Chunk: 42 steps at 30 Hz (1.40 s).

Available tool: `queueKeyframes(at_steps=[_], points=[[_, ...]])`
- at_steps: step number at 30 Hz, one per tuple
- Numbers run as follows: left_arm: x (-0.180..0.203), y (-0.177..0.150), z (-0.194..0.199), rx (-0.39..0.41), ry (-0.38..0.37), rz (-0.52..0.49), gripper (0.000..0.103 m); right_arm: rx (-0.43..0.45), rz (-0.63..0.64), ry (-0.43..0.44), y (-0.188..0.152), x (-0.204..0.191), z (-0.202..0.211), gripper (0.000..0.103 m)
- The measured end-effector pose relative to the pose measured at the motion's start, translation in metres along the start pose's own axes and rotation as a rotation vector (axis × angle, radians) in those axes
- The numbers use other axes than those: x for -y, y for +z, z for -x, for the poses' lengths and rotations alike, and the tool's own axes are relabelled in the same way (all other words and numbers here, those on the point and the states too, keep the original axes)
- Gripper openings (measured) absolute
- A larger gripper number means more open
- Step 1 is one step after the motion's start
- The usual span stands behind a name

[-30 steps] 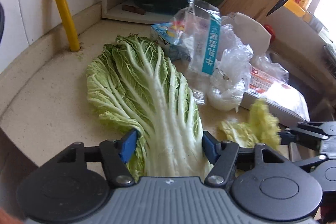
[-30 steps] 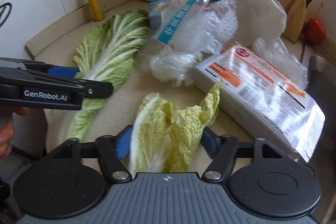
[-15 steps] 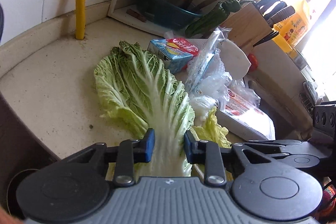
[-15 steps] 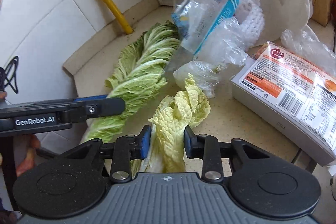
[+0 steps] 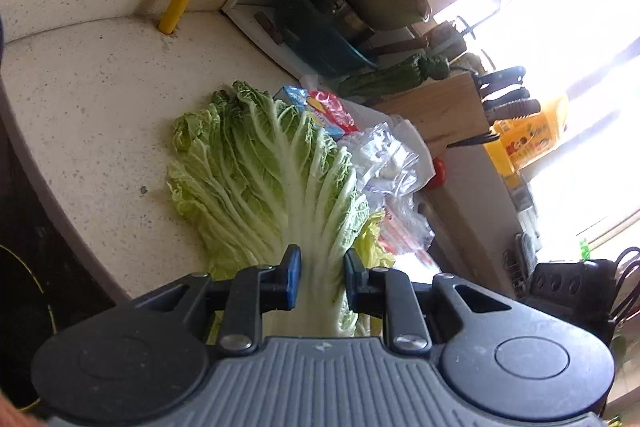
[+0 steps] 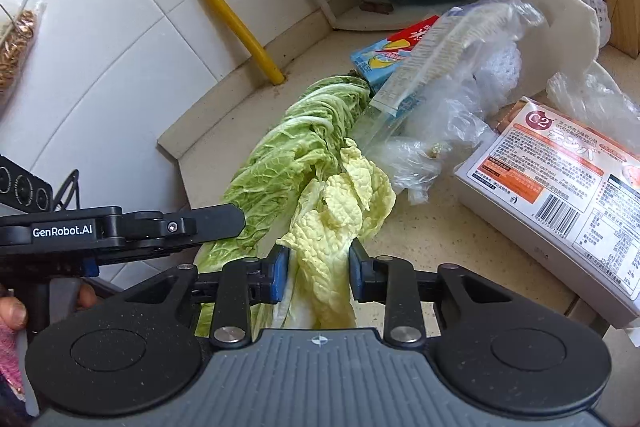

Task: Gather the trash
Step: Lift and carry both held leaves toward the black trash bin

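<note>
While both tools have just been closing, the left gripper (image 5: 318,281) now clamps the white stem of the large cabbage leaf (image 5: 264,179), and the right gripper (image 6: 318,273) pinches the small yellow cabbage leaf (image 6: 340,203) by its base. Both leaves trail forward over the counter (image 5: 92,115) near the plastic bags (image 6: 436,107) and the snack box (image 6: 560,195). Lifting well probably means keeping both grips firm and raising slowly, so the limp tips clear the wrappers without dragging them or tearing.
</note>
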<state>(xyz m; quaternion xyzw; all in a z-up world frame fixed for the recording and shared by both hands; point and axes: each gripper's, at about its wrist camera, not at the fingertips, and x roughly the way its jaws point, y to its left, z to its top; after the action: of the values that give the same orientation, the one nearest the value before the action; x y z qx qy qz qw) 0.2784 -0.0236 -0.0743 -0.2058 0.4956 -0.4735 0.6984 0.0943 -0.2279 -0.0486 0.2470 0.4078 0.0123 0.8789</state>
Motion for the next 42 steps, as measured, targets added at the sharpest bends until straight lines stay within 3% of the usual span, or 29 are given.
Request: queueKeyframes(at_steps=[3, 9, 17, 26, 35, 42], points=[[0.003, 0.0, 0.005, 0.025, -0.066, 0.035, 0.016, 0.012, 0.01, 0.027, 0.002, -0.005, 0.005, 0.038], [0.015, -0.001, 0.017, 0.078, -0.104, 0.03, 0.016, 0.05, 0.013, 0.07, 0.004, -0.011, 0.023, 0.035], [0.033, -0.004, 0.039, 0.158, -0.142, 0.006, 0.016, 0.113, 0.04, 0.141, 0.014, -0.026, 0.041, 0.035], [0.057, -0.006, 0.091, 0.319, -0.163, -0.043, 0.017, 0.202, 0.133, 0.24, 0.034, -0.056, 0.064, 0.034], [0.07, -0.023, 0.16, 0.521, -0.091, -0.07, 0.017, 0.217, 0.274, 0.388, 0.049, -0.104, 0.071, 0.034], [0.06, -0.055, 0.204, 0.66, 0.042, -0.013, 0.017, 0.132, 0.38, 0.523, 0.045, -0.148, 0.053, 0.034]])
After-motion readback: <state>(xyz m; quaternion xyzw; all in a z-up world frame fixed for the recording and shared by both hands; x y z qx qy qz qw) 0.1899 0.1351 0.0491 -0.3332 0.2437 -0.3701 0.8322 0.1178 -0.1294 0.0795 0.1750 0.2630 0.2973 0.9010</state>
